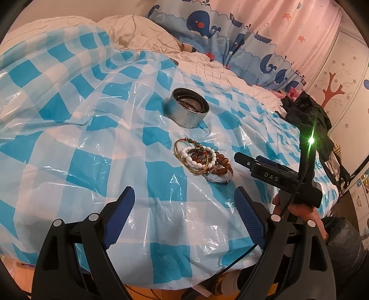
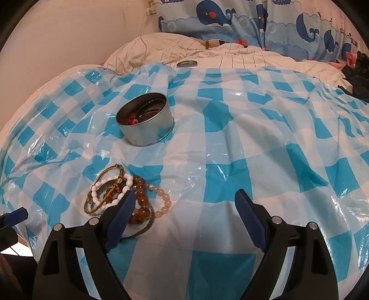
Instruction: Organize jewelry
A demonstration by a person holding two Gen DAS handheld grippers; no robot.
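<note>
While both grippers hang over the bed, a heap of bracelets [image 1: 204, 161] lies on the blue-and-white checked plastic sheet [image 1: 92, 143] spread across it. The left gripper [image 1: 184, 214] has its blue-padded jaws spread wide with nothing between them, and the heap sits just beyond its fingertips. In the left wrist view the right gripper [image 1: 244, 160] reaches in from the right, close to the heap's edge; its own camera shows the right gripper [image 2: 184, 217] likewise spread wide and holding nothing, its left finger [image 2: 122, 219] overlapping the amber-bead bracelet [image 2: 140, 203] in the picture, though whether it touches cannot be told.

The heap holds a white-bead bracelet [image 2: 113, 191], a pale pink-bead bracelet [image 2: 163, 203], a braided cord bracelet [image 2: 101, 184] with coloured beads and a metal bangle [image 1: 219, 178] partly under the others.

Farther back on the sheet, apart from the heap, stands a round metal tin [image 2: 147, 125], open at the top, with a few pieces, one red, lying inside. A round metal lid [image 2: 187, 63] rests on the striped cream quilt [image 2: 242, 57] beyond the sheet. Whale-print curtains [image 2: 219, 18] hang behind the bed, and dark cloth [image 1: 306, 113] is bunched at the far right.
</note>
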